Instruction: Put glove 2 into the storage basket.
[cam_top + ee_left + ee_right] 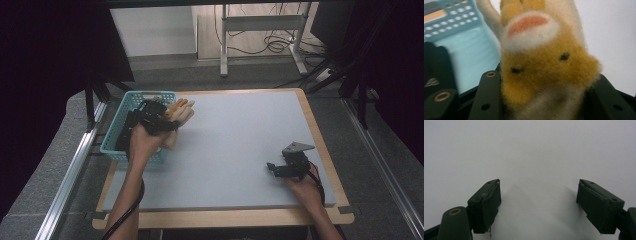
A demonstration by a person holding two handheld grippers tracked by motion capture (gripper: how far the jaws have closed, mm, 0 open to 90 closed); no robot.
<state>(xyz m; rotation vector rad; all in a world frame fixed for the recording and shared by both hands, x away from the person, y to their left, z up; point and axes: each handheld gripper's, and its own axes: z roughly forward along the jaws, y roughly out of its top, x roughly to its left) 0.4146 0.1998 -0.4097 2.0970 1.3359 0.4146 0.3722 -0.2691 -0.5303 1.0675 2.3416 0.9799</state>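
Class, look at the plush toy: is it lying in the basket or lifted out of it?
Lifted out. The left tool clamps the plush toy at the basket's right rim, mostly over the table.

No lettering, label, brand mark, number or sign can be read anywhere at the table — not on the plush toy, the turquoise basket or the grey mat.
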